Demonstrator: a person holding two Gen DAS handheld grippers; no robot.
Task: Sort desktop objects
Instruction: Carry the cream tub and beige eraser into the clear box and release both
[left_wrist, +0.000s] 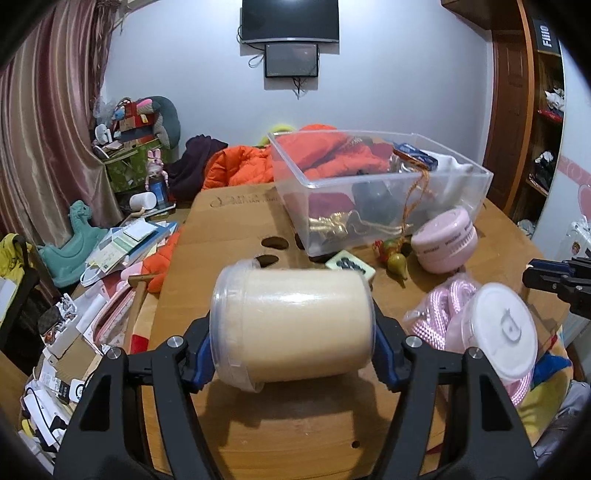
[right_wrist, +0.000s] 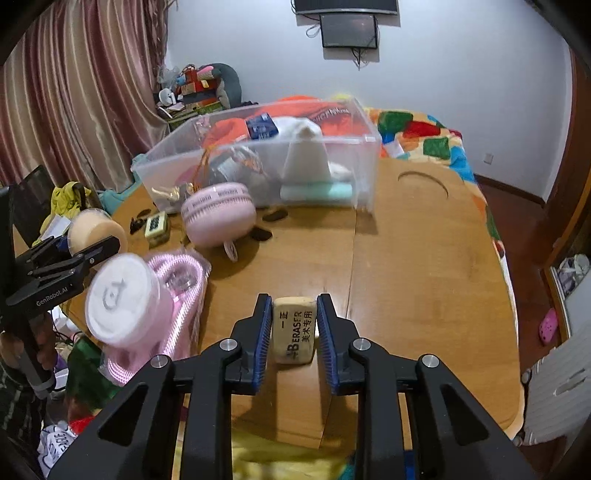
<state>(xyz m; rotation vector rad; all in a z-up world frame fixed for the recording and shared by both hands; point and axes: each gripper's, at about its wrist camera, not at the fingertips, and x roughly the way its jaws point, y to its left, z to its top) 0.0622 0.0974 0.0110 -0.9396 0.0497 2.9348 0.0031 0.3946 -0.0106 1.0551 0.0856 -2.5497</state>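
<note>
While my left hand-held gripper (left_wrist: 291, 354) is clasping the clear plastic jar of beige powder (left_wrist: 293, 325), my right hand-held gripper (right_wrist: 294, 332) is clamping the beige rectangular eraser (right_wrist: 294, 330). Several things are already lying in the clear plastic bin (right_wrist: 365, 166); others are waiting on the wooden desk (right_wrist: 424, 258).

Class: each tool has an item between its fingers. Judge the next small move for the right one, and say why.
Probably lift the eraser toward the clear bin: the right tool brackets it above the table, and the bin already holds sorted things. Whether the pads fully press is unclear.

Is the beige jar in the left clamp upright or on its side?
On its side. The beige jar lies crosswise in the left gripper, its clear lid end pointing left and one pad pressing each end, above the wooden table.
</note>
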